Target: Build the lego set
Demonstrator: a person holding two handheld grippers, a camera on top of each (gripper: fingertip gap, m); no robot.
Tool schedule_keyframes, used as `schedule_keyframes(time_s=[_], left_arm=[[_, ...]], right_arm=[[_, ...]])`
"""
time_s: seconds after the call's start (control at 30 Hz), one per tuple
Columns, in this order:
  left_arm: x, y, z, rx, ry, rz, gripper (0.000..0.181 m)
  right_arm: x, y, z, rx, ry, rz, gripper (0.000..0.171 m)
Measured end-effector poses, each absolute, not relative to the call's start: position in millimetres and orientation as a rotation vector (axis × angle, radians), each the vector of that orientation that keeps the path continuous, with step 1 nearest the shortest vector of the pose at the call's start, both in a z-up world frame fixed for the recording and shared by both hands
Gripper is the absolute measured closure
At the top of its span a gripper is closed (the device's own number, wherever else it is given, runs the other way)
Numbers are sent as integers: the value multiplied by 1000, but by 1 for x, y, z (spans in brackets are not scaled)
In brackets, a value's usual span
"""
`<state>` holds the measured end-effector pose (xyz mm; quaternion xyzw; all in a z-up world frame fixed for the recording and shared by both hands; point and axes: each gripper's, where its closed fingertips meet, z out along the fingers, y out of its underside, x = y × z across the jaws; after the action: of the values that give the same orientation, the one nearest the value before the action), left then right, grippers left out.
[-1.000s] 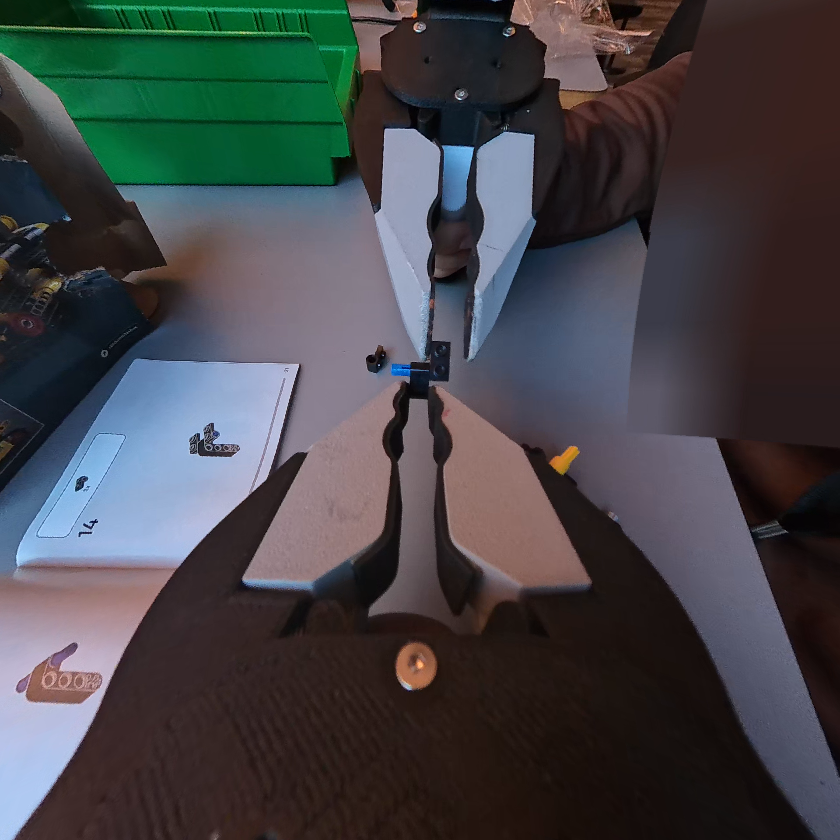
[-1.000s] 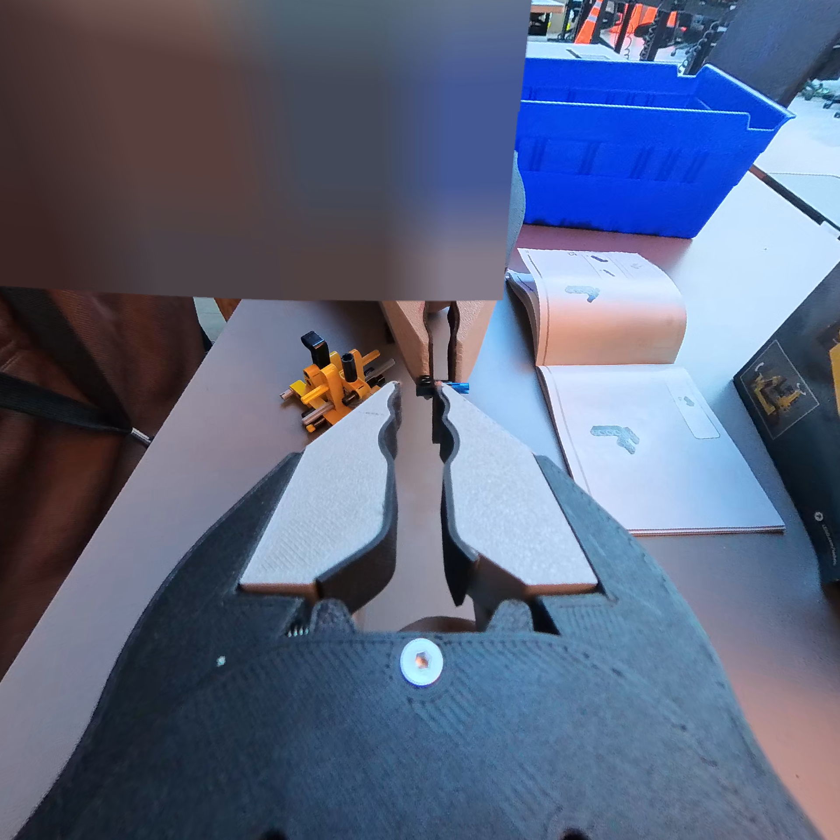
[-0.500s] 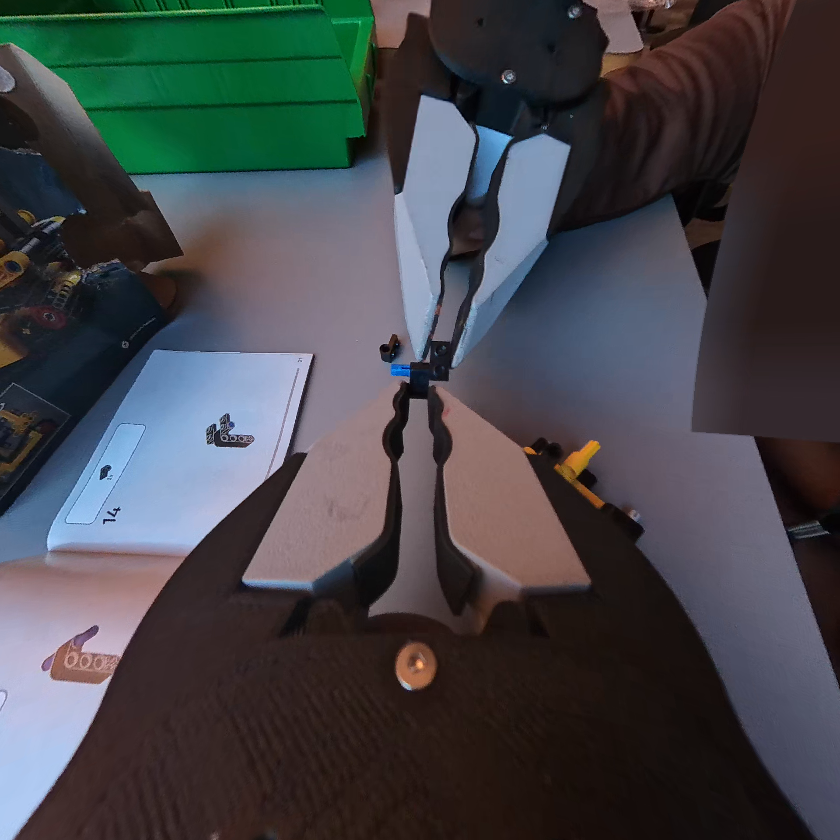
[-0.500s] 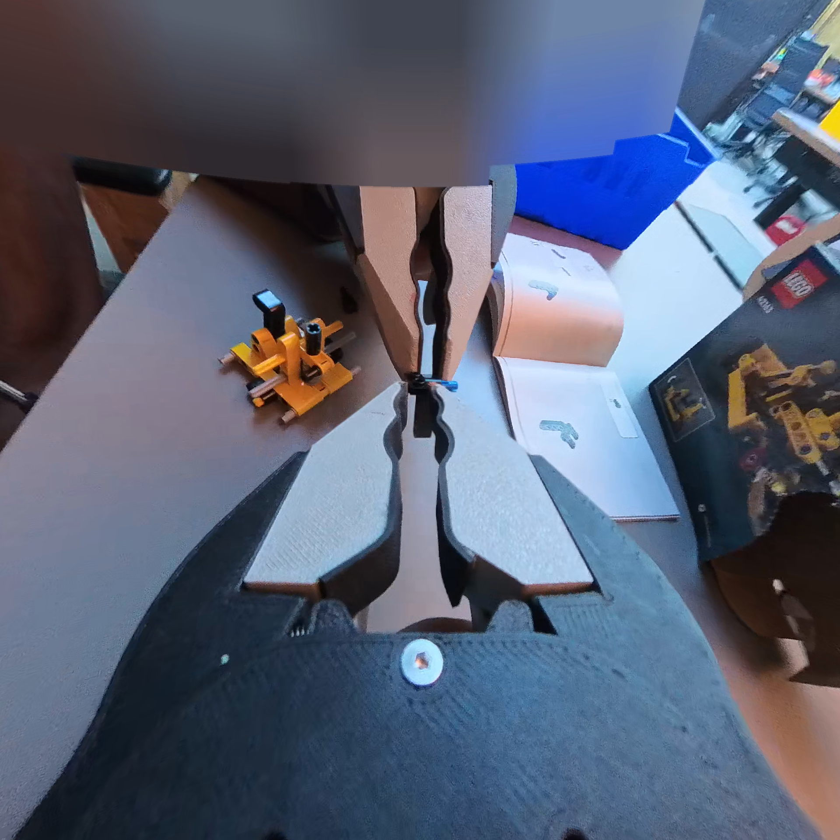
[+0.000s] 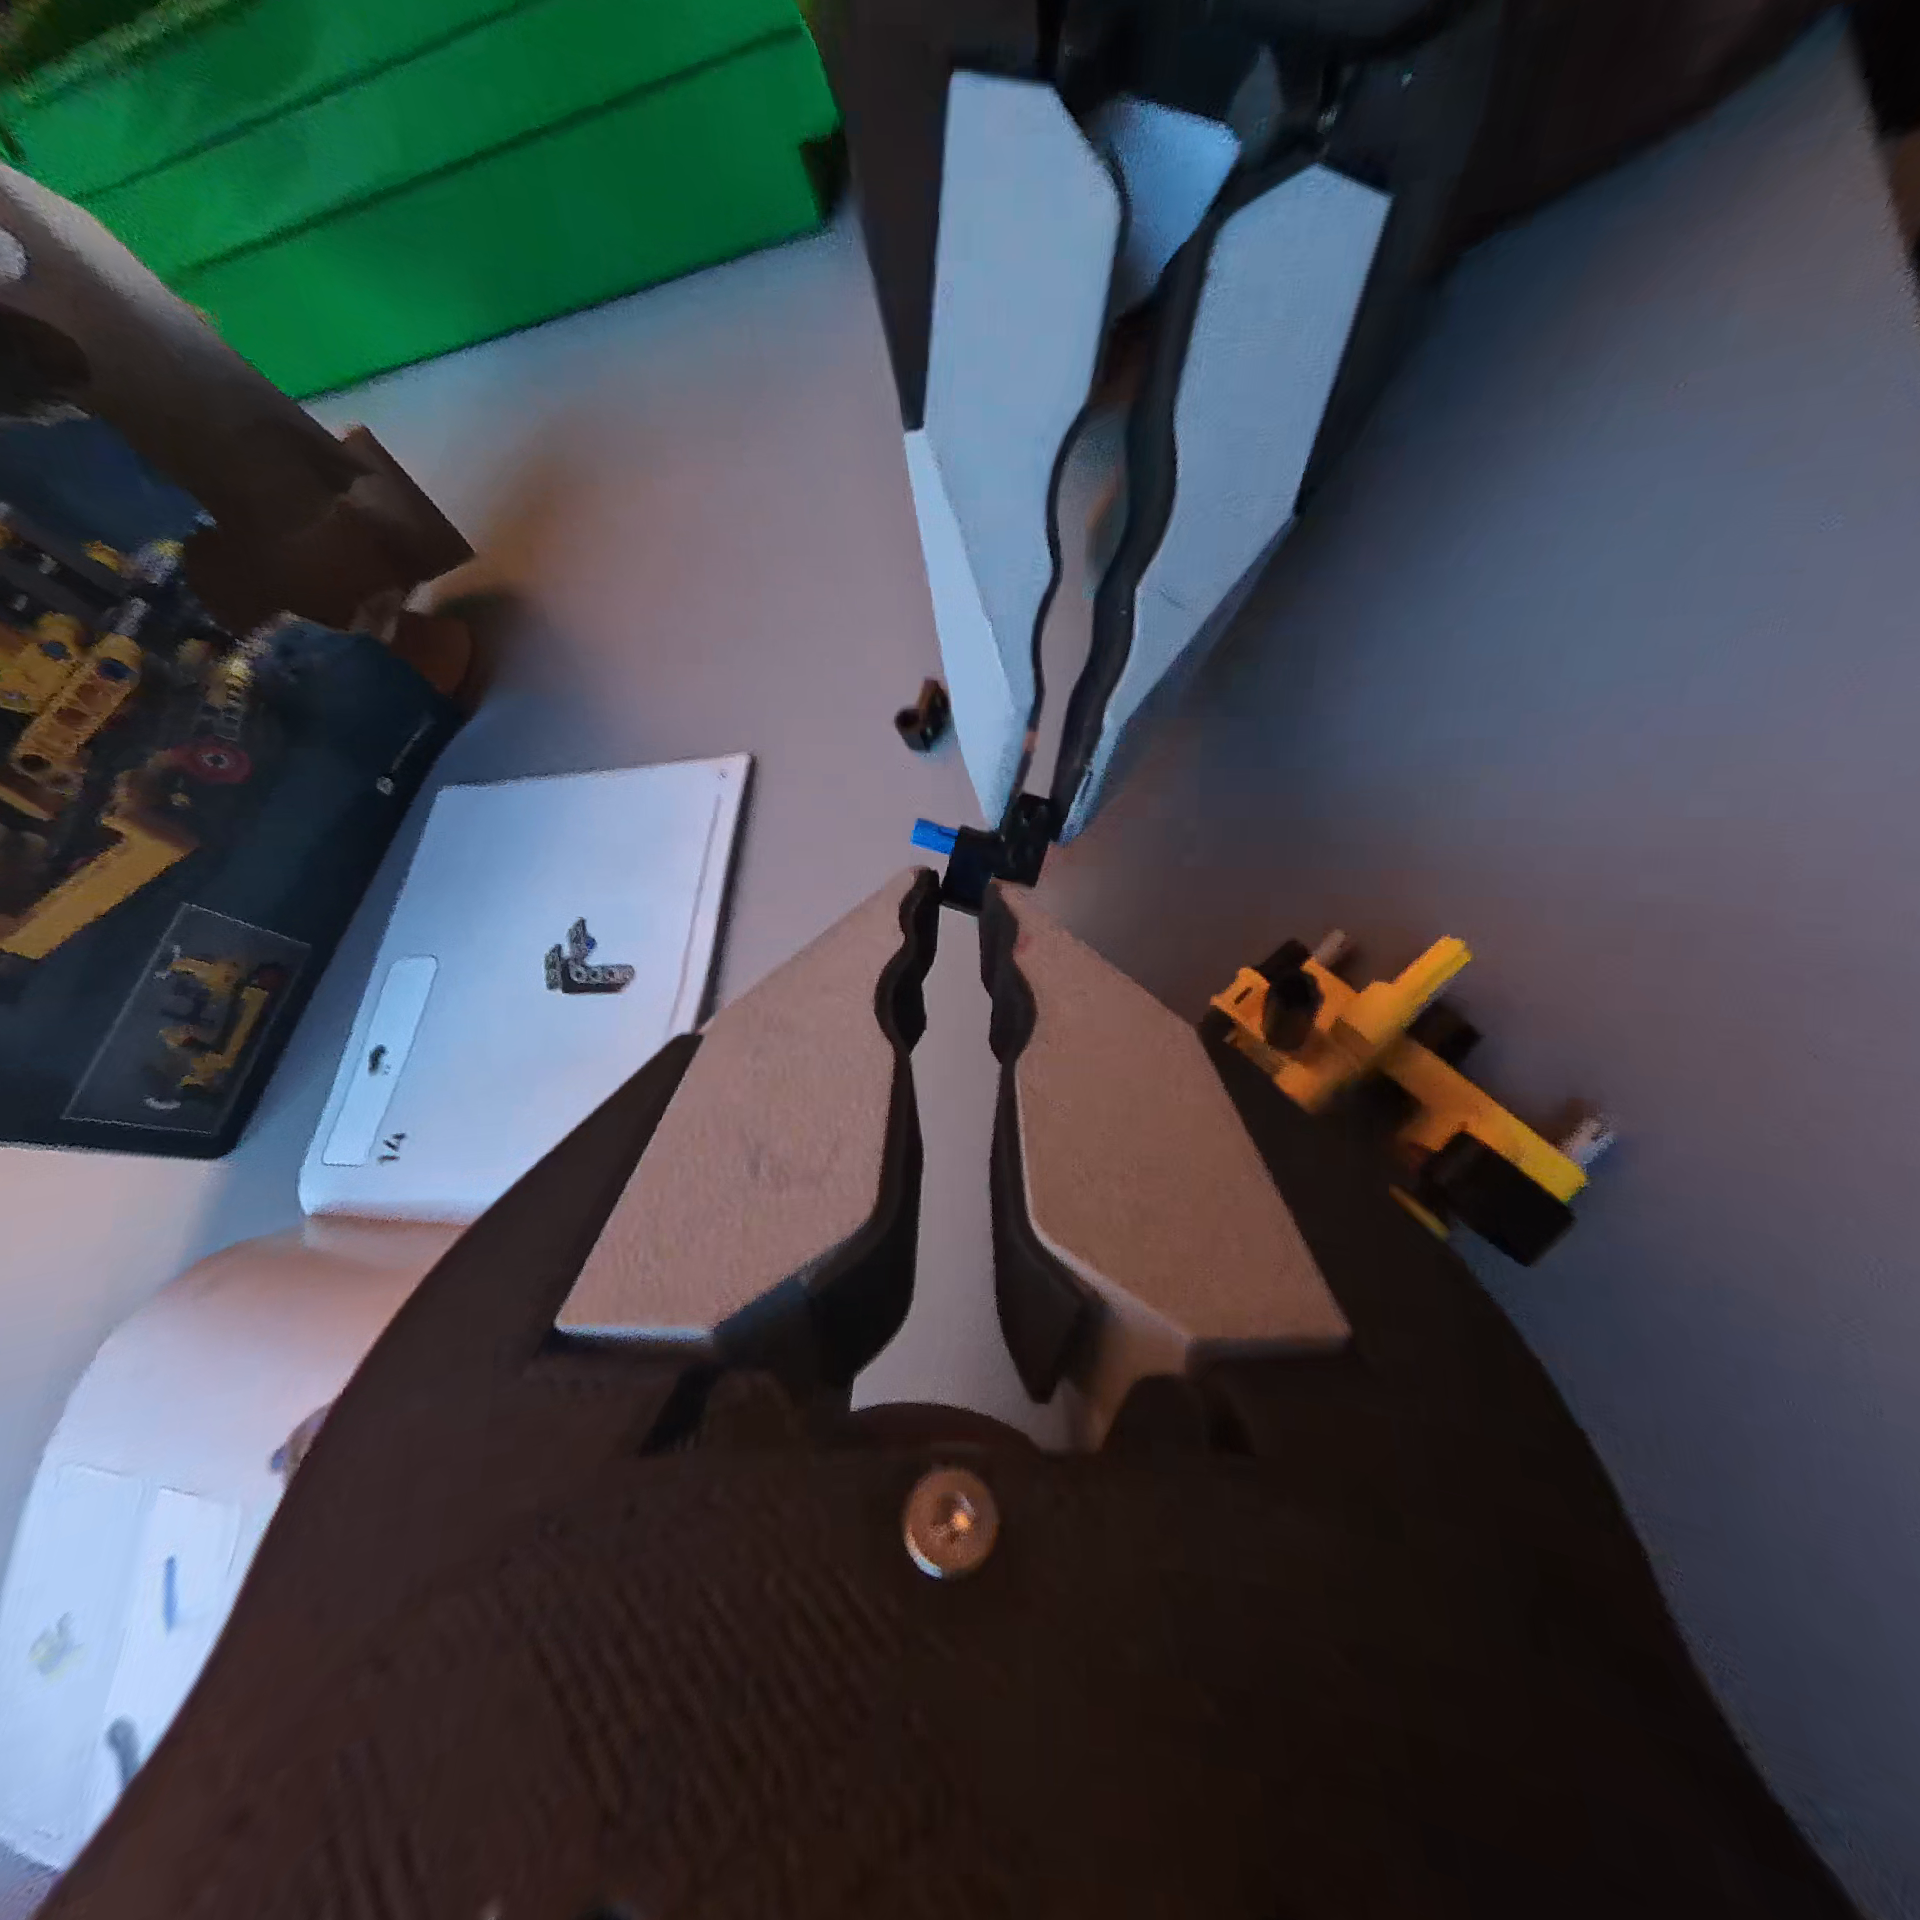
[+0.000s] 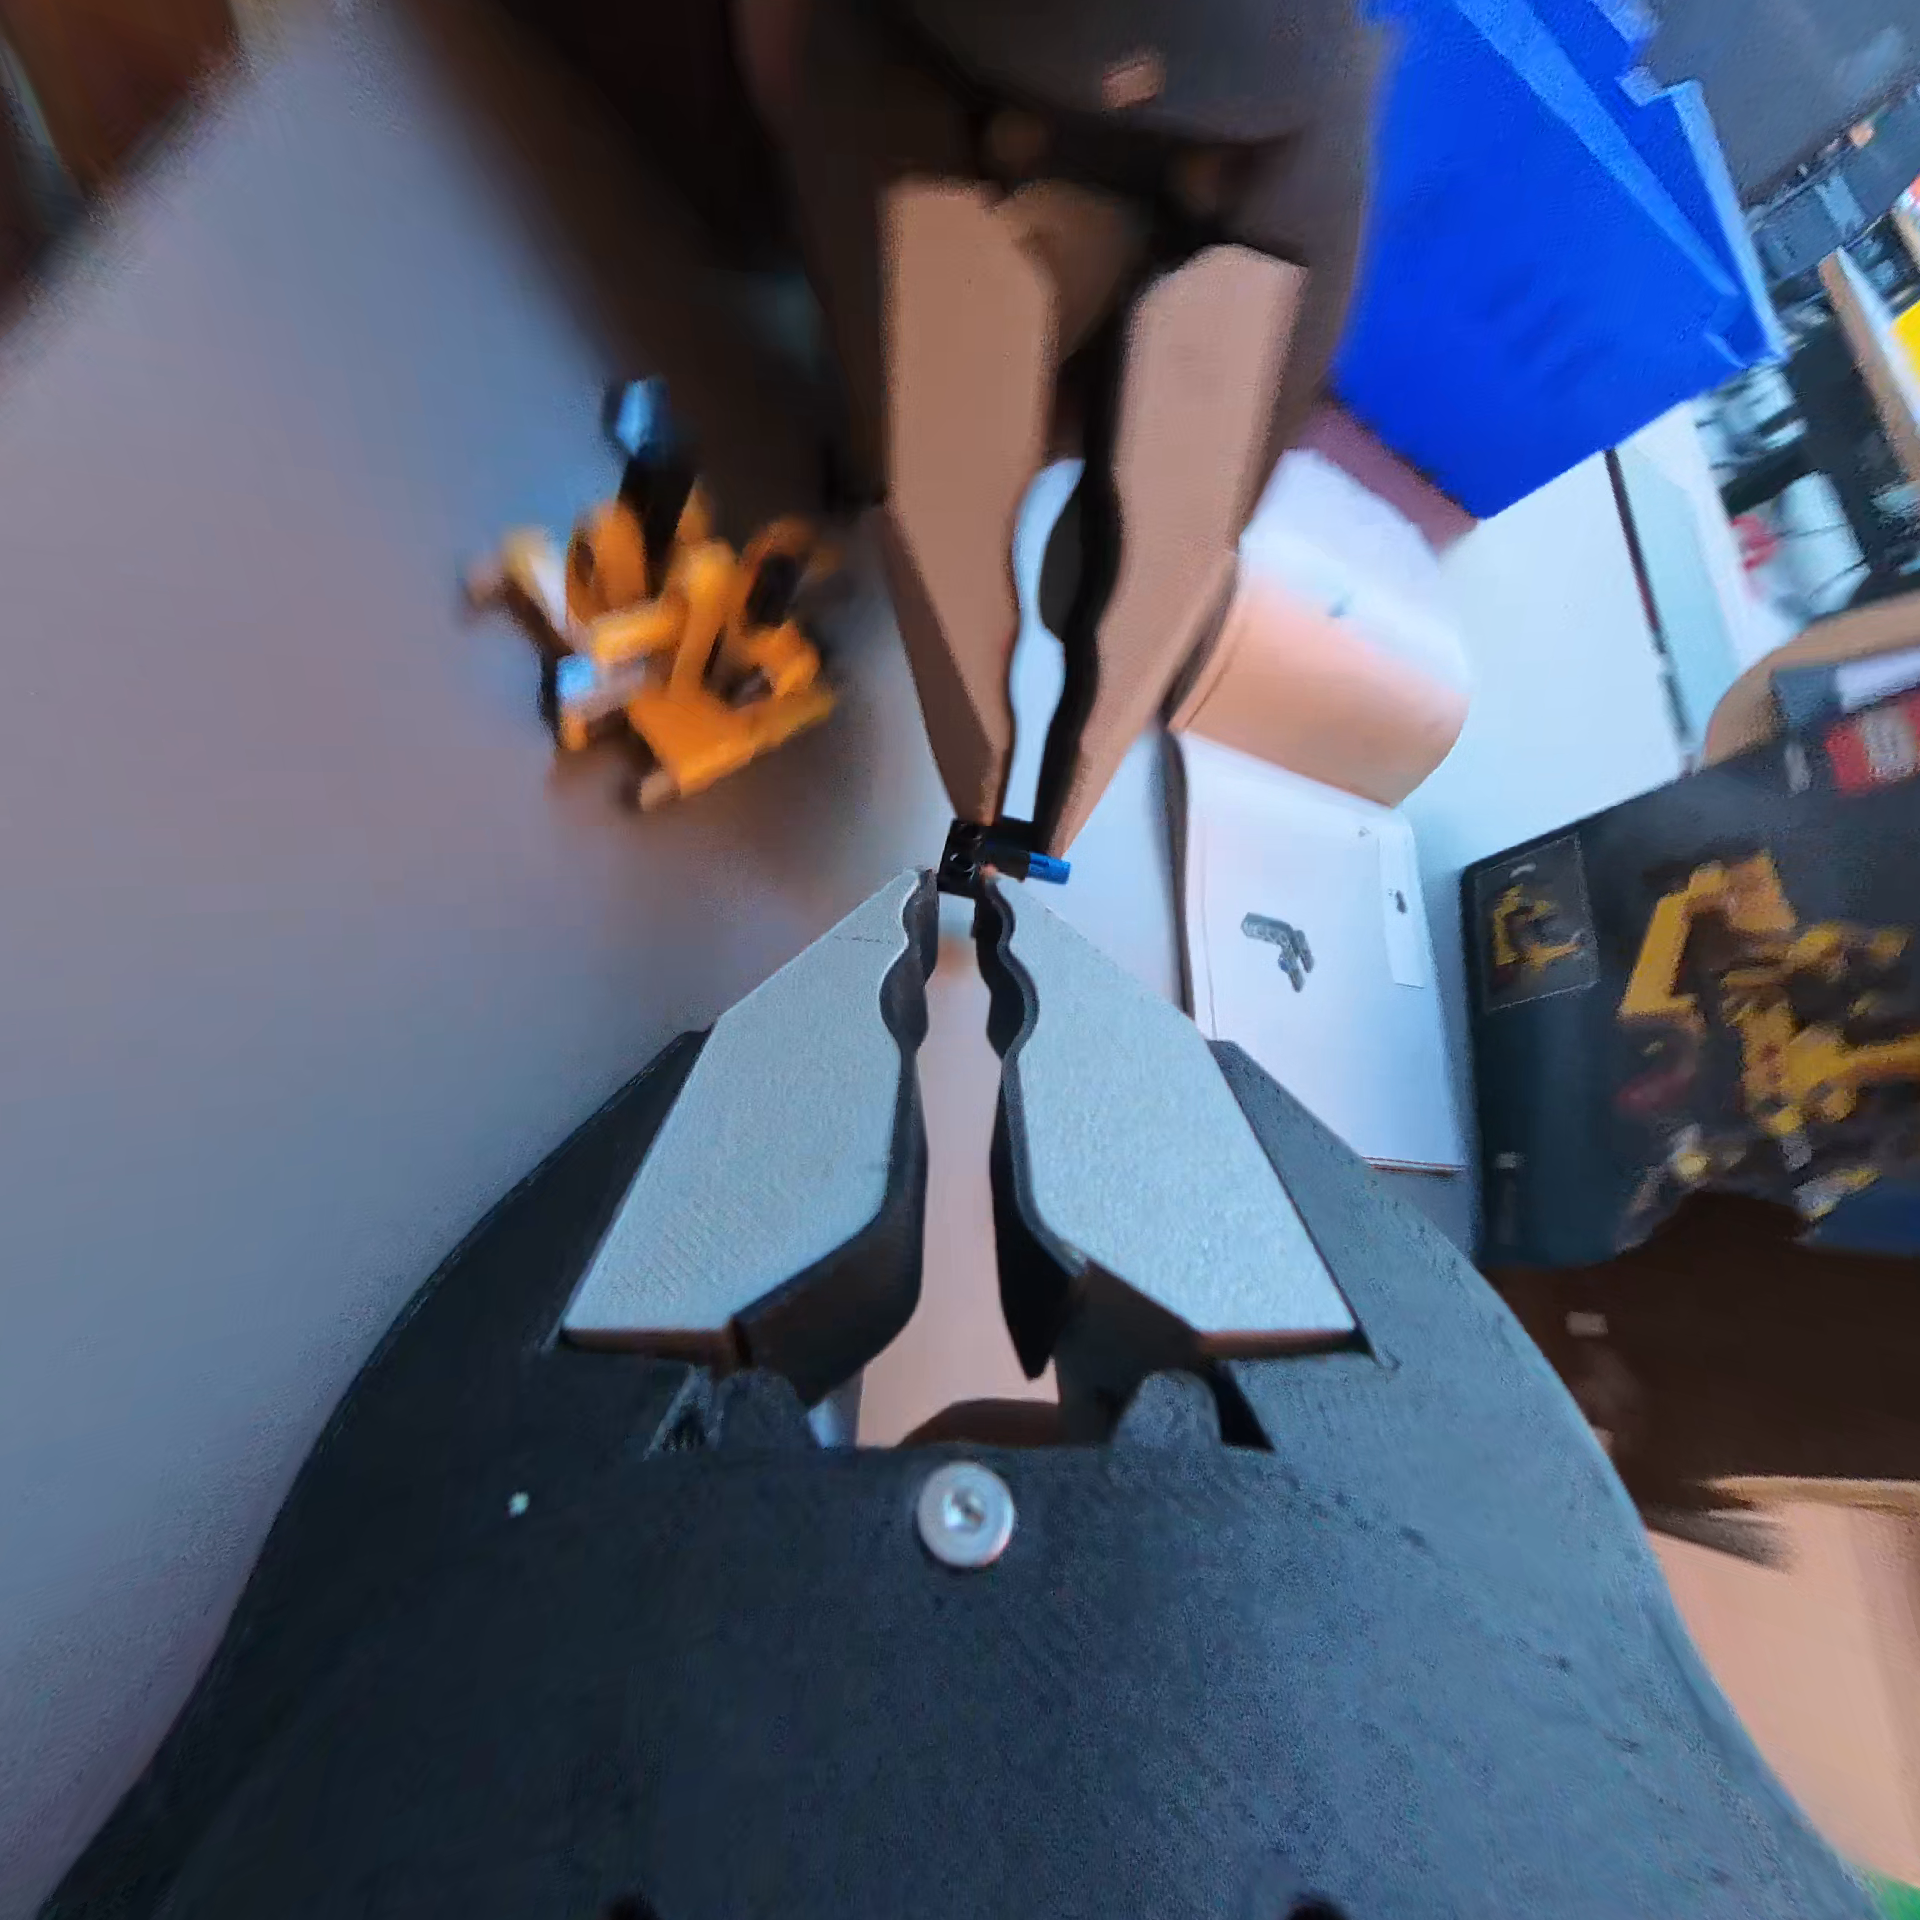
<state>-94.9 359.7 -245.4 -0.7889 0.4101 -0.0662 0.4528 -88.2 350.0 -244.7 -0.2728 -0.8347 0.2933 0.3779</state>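
My left gripper [image 5: 951,899] is shut on a small black connector with a blue pin [image 5: 932,833] sticking out to its left. My right gripper [image 6: 956,899] is shut on a second small black piece [image 6: 961,862]. The two grippers meet tip to tip above the table. The two black pieces [image 5: 1003,852] touch each other between the tips. The right gripper comes down from the top of the left wrist view [image 5: 1039,821], and the left gripper from the top of the right wrist view [image 6: 1023,821]. A yellow and black sub-assembly [image 5: 1392,1081] lies on the table beside them.
An open instruction booklet [image 5: 540,977] and the set's dark box [image 5: 135,790] lie on the grey table. A loose small black piece [image 5: 922,717] lies near the booklet. A green bin [image 5: 416,166] and a blue bin [image 6: 1538,260] stand at the table ends.
The right gripper's fingers have closed on its black piece. Both grippers have tilted and risen together, so the yellow sub-assembly shows more fully. The views are now motion-blurred.
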Motion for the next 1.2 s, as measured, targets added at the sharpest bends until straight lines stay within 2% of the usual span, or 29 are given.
schedule_keyframes(time_s=[0.03, 0.1, 0.17, 0.27, 0.4, 1.2], left_arm=[[-97, 361, -249, -1955, 1007, -143, 177], [-136, 381, -234, -1941, 890, 77, 177], [-158, 383, -220, -1950, 755, -52, 177], [-157, 381, -228, -1957, 755, -98, 177], [-148, 382, -241, -1975, 831, -62, 176], [-148, 385, -250, -1914, 968, 145, 177]], right_arm=[[-88, 349, -249, -638, -2145, 662, 167], [-71, 307, -267, -500, -2309, 774, 168], [-80, 310, -265, -457, -2253, 604, 167], [-94, 340, -252, -609, -2139, 638, 167], [-101, 368, -262, -745, -2113, 604, 167], [-106, 378, -263, -735, -2071, 524, 166]])
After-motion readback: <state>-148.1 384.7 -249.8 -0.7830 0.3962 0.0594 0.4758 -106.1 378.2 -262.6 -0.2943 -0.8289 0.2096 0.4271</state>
